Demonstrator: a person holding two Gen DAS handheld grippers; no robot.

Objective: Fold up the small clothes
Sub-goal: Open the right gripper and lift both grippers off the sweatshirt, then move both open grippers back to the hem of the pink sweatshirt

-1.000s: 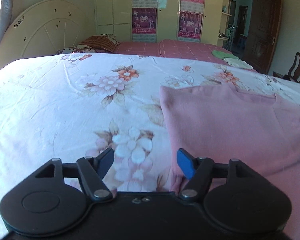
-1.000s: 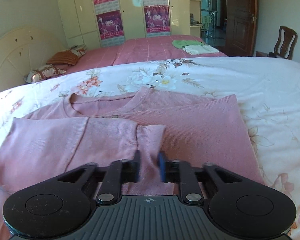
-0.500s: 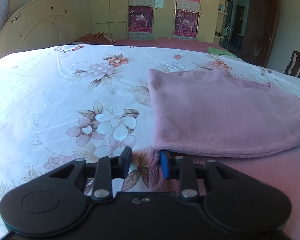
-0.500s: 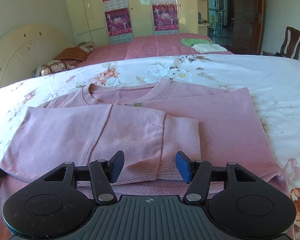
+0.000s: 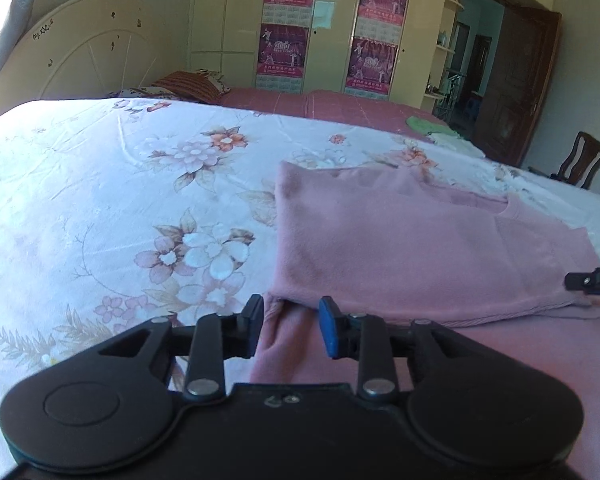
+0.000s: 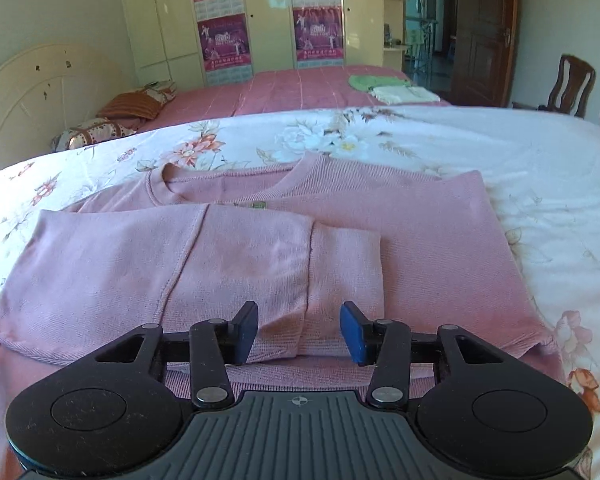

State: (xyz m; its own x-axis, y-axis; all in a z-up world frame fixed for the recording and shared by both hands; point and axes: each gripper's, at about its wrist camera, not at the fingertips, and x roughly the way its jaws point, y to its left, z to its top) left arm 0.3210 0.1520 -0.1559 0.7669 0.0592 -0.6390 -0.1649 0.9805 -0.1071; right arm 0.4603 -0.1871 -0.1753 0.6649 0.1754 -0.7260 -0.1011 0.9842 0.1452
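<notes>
Pink sweater half folded on floral bedsheet
Left gripper (image 5: pixel 291 326) jaws just eased apart, sweater (image 6: pixel 420 240) edge loose between them; right gripper (image 6: pixel 299 330) jaws apart but just narrowing over the folded sleeve (image 6: pixel 260 264) cuff; bedsheet (image 5: pixel 100 208) beyond, second bed (image 6: pixel 292 88) behind

The left black plastic two-finger gripper (image 5: pixel 291 326) has round side discs, silver pivot screws, one black pad and one blue pad. The right black plastic two-finger gripper (image 6: pixel 299 332) matches it, with blue pads, a grey ribbed centre plate and a small crosshair mark.
</notes>
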